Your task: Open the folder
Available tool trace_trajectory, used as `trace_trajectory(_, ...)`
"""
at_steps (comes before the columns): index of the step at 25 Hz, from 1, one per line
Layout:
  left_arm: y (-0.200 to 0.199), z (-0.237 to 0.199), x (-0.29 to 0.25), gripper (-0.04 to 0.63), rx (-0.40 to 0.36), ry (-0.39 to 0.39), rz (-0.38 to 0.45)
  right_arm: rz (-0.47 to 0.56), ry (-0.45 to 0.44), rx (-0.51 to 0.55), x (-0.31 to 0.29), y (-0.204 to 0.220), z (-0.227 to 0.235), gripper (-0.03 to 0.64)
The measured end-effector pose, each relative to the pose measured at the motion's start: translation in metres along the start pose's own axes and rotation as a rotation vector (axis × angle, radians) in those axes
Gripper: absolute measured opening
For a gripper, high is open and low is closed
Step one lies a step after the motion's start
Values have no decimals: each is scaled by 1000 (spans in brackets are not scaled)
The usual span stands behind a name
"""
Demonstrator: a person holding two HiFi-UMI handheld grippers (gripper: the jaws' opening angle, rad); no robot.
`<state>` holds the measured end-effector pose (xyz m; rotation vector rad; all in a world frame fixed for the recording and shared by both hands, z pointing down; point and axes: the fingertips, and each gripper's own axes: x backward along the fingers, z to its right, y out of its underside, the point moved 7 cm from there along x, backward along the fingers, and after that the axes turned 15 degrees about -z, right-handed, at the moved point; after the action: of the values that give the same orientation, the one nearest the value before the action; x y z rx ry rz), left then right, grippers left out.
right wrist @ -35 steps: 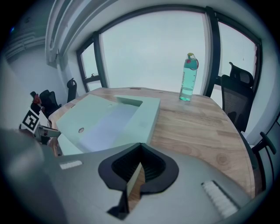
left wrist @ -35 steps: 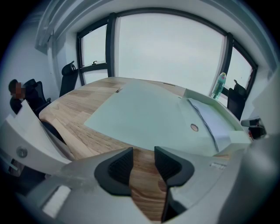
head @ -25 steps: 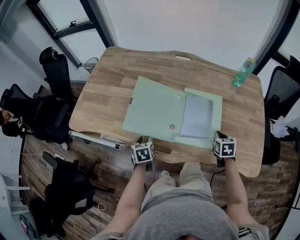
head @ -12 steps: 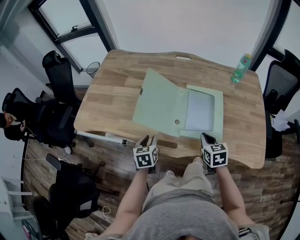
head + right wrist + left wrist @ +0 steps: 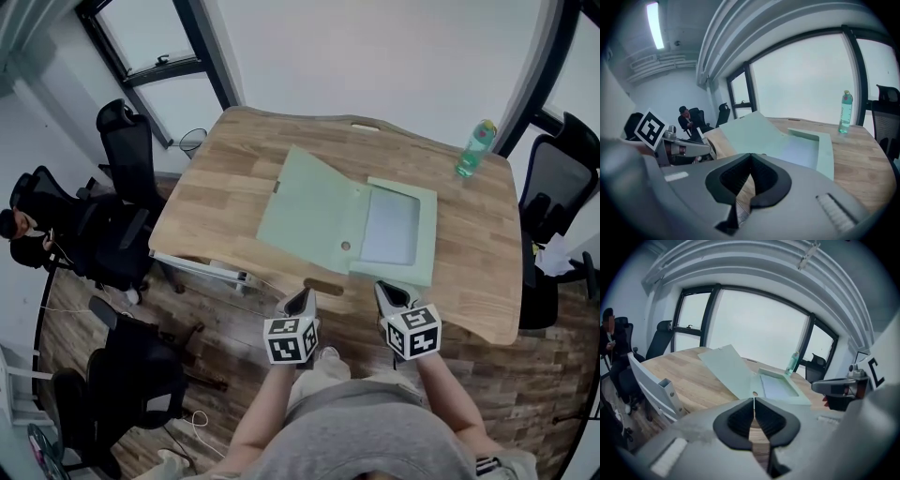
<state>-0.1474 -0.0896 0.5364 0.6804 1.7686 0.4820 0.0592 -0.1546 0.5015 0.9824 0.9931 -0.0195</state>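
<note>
Pale mint-green folder (image 5: 314, 211), flat and plain, lying on a tabletop (image 5: 225, 178) of warm light-brown wood with plank grain running across it. Inside the folder, a grey-lavender sheet (image 5: 389, 228). At the far corner is a bottle (image 5: 473, 148) in translucent green. The left gripper (image 5: 299, 300) and right gripper (image 5: 393, 293) have light grey bodies and black ribbed pads, and each carries a marker cube (image 5: 291, 339) checked in black-and-white squares. The office chairs (image 5: 127, 141) are black, over a darker brown plank floor (image 5: 216, 319). The person's top (image 5: 366, 441) is grey.
</note>
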Motion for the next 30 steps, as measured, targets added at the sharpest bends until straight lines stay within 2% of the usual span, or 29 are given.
trace_trajectory(7, 33, 58, 31, 5, 7, 9, 28, 34, -60, 74, 49, 26, -7, 2)
trace_trajectory(18, 94, 147, 69, 5, -9, 25, 79, 81, -88, 83, 130, 98, -7, 2)
trace_trajectory(30, 152, 210, 94, 5, -46, 38, 101, 137, -88, 60, 182, 152, -11, 0)
